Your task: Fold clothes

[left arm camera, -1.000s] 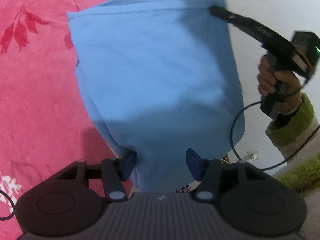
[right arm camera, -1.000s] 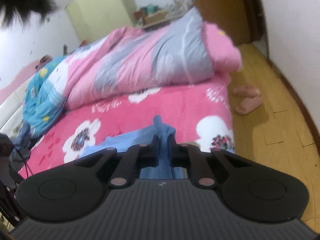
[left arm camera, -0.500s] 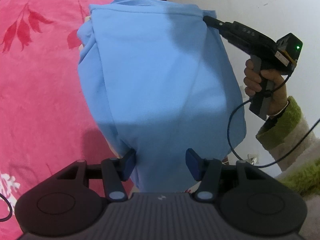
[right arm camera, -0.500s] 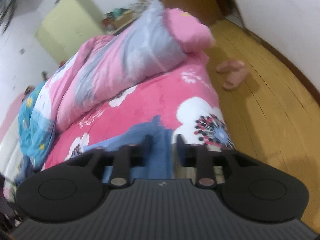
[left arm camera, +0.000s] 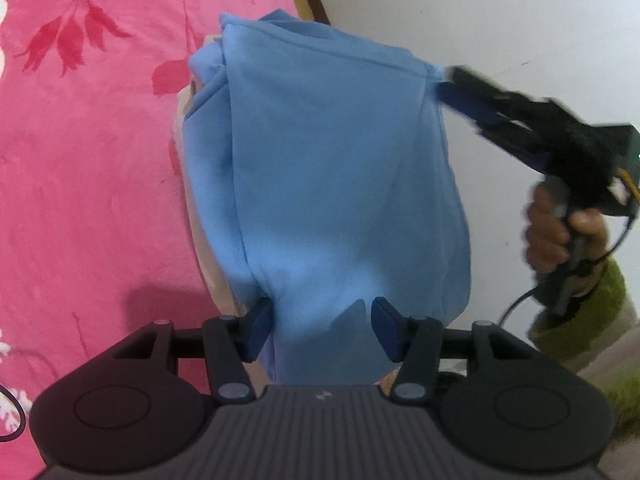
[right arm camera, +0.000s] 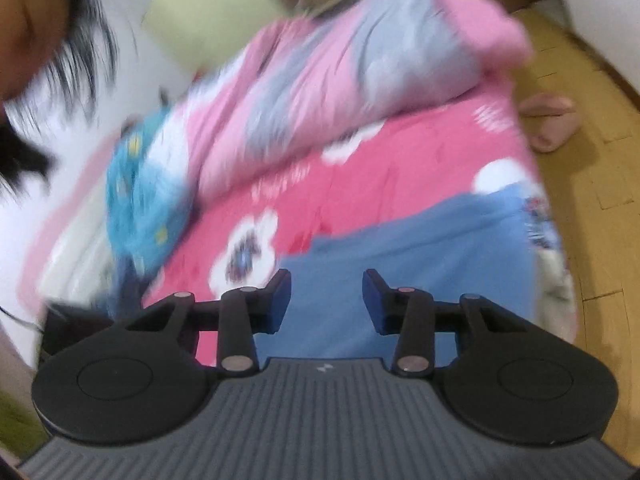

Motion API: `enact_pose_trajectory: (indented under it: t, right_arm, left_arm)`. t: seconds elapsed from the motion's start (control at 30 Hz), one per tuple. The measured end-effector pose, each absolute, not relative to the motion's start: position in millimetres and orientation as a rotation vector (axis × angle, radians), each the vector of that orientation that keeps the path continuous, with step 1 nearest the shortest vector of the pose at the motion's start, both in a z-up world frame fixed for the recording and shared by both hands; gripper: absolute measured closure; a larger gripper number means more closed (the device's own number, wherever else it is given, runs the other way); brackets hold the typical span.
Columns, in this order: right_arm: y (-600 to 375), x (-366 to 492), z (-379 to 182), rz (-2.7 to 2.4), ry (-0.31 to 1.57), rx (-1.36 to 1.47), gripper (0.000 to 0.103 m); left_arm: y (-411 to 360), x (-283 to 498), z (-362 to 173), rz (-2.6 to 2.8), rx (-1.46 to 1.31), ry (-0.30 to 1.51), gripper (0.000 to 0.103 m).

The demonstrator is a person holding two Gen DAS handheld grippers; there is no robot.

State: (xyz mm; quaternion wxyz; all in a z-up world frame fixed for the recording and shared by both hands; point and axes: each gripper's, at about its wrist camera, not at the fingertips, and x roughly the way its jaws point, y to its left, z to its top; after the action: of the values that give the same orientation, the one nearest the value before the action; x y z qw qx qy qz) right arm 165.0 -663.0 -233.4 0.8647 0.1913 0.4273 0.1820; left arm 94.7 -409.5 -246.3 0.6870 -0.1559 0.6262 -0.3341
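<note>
A light blue garment (left arm camera: 328,180) lies folded over the edge of the pink bed. In the left wrist view my left gripper (left arm camera: 322,316) is open, its fingers wide apart on either side of the garment's near end. My right gripper (left arm camera: 450,82), held in a person's hand (left arm camera: 560,232), hovers blurred at the garment's far right corner. The right wrist view shows my right gripper (right arm camera: 326,292) open with nothing between its fingers, above the blue garment (right arm camera: 420,248).
The pink flowered bedsheet (left arm camera: 80,160) spreads to the left. A rolled pink and grey quilt (right arm camera: 360,80) lies at the back of the bed. Pink slippers (right arm camera: 548,120) sit on the wooden floor (right arm camera: 600,208). A pale cloth (left arm camera: 200,248) shows beneath the garment.
My right gripper opened and let go of the blue garment's corner, and the cloth now lies on the bed. My left gripper kept the same wide gap.
</note>
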Motion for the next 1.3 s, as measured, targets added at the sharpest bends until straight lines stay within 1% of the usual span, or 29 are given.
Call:
enact_pose_trajectory:
  t: [0.03, 0.1, 0.17, 0.23, 0.4, 0.57, 0.77, 0.83, 0.9, 0.93, 0.97, 1.0, 1.07, 1.3]
  right_arm:
    - [-657.8, 165.6, -232.2, 0.387, 0.906, 0.395, 0.064]
    - [-647.6, 166.6, -229.8, 0.398, 0.927, 0.383, 0.068]
    - [-637.4, 167.7, -227.2, 0.41, 0.947, 0.371, 0.066]
    - [-630.3, 169.3, -208.4, 0.439, 0.902, 0.397, 0.065]
    - [-578.9, 194.7, -183.8, 0.532, 0.936, 0.185, 0.065]
    - [-525.3, 210.7, -192.3, 0.527, 1.016, 0.032, 0.066]
    - [-461.4, 229.7, -202.6, 0.518, 1.106, -0.154, 0.067]
    - [-460.8, 222.4, -202.1, 0.483, 1.121, -0.17, 0.067]
    - [-457.2, 220.1, -206.6, 0.448, 1.137, -0.197, 0.073]
    - [-454.9, 220.7, -210.4, 0.423, 1.143, -0.225, 0.087]
    - [-458.5, 222.0, -210.0, 0.408, 1.149, -0.196, 0.094]
    - [-462.1, 223.2, -209.7, 0.392, 1.154, -0.168, 0.098]
    - [-469.3, 225.7, -208.9, 0.36, 1.165, -0.11, 0.1]
    - [-497.1, 211.1, -197.9, 0.314, 1.112, 0.047, 0.1]
  left_arm:
    - [-406.4, 93.7, -246.1, -0.748, -0.358, 1.396, 0.048]
    - [-398.8, 92.2, -244.7, -0.746, -0.379, 1.386, 0.049]
    - [-387.6, 91.5, -240.1, -0.74, -0.404, 1.364, 0.049]
    - [-375.2, 93.2, -235.7, -0.732, -0.436, 1.341, 0.049]
    - [-353.7, 110.1, -233.8, -0.686, -0.462, 1.252, 0.049]
    - [-353.8, 134.2, -243.1, -0.635, -0.391, 1.165, 0.049]
    - [-347.6, 154.5, -252.6, -0.612, -0.429, 1.108, 0.049]
    - [-347.3, 155.5, -254.7, -0.618, -0.429, 1.106, 0.049]
    - [-345.8, 153.6, -255.2, -0.635, -0.416, 1.107, 0.049]
    - [-345.2, 153.1, -256.0, -0.642, -0.414, 1.106, 0.049]
    - [-344.2, 153.3, -257.1, -0.649, -0.42, 1.107, 0.049]
    - [-342.8, 153.9, -258.4, -0.655, -0.431, 1.106, 0.049]
    - [-337.8, 156.5, -260.9, -0.662, -0.472, 1.103, 0.049]
    - [-314.7, 182.8, -281.6, -0.683, -0.746, 1.095, 0.05]
